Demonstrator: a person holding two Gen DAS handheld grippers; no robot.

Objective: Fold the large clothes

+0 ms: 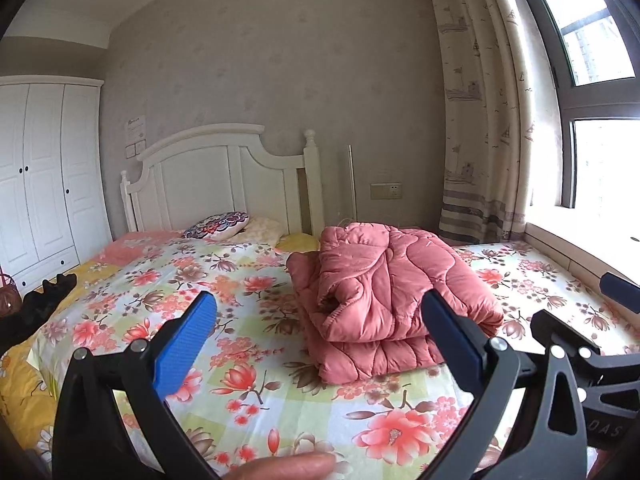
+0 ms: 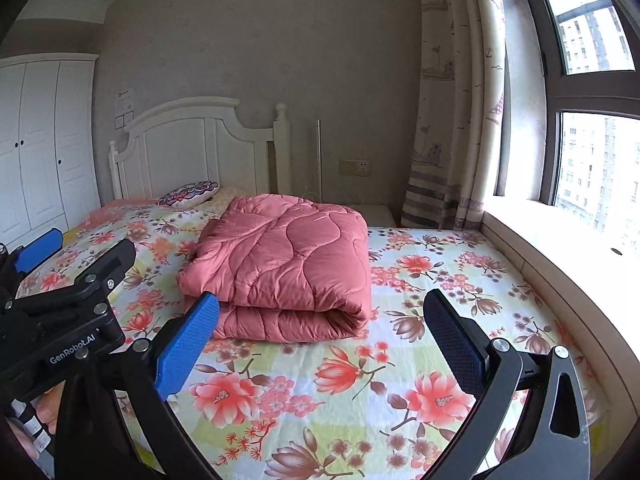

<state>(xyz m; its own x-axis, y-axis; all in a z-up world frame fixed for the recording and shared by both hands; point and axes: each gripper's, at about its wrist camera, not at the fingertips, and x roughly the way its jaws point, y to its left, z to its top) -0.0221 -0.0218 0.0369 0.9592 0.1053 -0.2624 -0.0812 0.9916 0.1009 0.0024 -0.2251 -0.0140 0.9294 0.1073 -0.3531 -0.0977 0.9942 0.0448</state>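
A pink quilted garment [image 1: 384,296] [image 2: 280,264] lies folded into a thick stack on the floral bed sheet [image 1: 256,396] [image 2: 320,380]. My left gripper [image 1: 320,304] stands open just short of the stack, its blue pads empty. My right gripper [image 2: 322,304] is open too, held above the sheet in front of the stack's near edge, with nothing between its fingers. Part of the left gripper's body [image 2: 60,312] shows at the left of the right wrist view, and the right gripper's body [image 1: 592,360] at the right of the left wrist view.
A white headboard [image 1: 224,184] and pillows [image 1: 218,226] are at the bed's far end. A white wardrobe [image 1: 40,176] stands left, with dark clothing [image 1: 44,300] on the bed's left edge. A window ledge [image 2: 560,240] and curtain [image 2: 452,120] line the right. A fingertip [image 1: 288,466] shows at the bottom.
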